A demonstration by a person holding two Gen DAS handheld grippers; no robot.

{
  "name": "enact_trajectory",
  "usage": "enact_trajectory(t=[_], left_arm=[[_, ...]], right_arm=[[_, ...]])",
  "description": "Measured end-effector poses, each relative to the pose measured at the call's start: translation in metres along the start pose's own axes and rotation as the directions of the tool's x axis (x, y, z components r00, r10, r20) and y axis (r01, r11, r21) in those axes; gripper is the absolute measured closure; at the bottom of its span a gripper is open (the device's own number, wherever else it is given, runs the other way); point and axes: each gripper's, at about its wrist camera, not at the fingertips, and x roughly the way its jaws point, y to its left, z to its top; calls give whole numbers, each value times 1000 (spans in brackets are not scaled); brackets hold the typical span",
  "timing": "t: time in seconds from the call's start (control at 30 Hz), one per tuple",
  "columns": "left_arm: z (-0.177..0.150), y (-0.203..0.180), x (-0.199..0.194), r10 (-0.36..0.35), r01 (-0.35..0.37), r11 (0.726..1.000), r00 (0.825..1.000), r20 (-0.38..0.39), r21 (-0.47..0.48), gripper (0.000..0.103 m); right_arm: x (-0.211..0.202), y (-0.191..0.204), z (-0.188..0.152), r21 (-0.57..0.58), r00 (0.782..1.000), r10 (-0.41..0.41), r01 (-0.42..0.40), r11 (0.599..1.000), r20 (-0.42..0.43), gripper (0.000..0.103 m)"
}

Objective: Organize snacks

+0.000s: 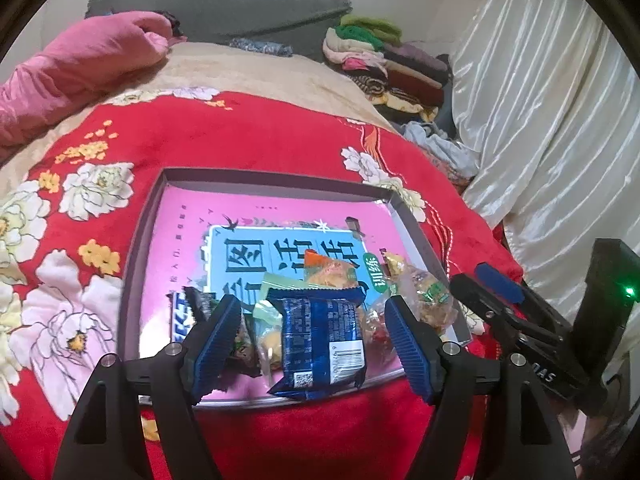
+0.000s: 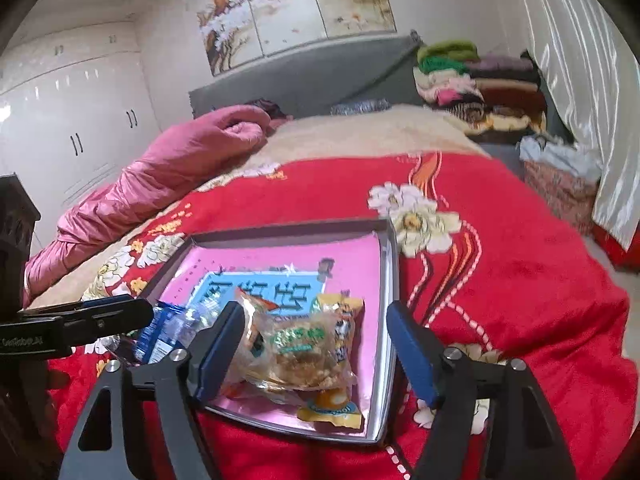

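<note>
Fingers apart, empty — over snacks

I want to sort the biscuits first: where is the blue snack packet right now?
In the left wrist view the blue snack packet lies at the near edge of the tray, between the open left tongs, overlapping other snacks.

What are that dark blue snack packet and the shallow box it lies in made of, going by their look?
The dark blue snack packet looks like thin glossy plastic film: it crinkles, shines, and has zigzag sealed ends. The shallow box seems to be stiff cardboard, with thin straight grey walls and a glossy printed pink floor, though metal cannot be ruled out.
</note>
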Motion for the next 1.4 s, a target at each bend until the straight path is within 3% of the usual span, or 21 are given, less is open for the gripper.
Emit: enact_trajectory(t=[0.37, 0.6, 0.97, 1.4], left_arm=[[-13, 5, -27, 43, -43, 999, 999, 21, -15, 20], [-34, 6, -48, 107, -107, 994, 994, 17, 2, 19], [-65, 0, -62, 133, -131, 990, 990, -41, 47, 19], [-84, 8, -86, 181, -180, 983, 982, -58, 29, 19]], right_arm=[[-49, 24, -3, -56, 992, -18, 26, 998, 127, 6], [-56, 40, -14, -43, 996, -15, 19, 999, 83, 6], [-66, 65, -43, 2, 995, -80, 80, 997, -53, 6], [-77, 88, -58, -14, 992, -70, 69, 998, -106, 1]])
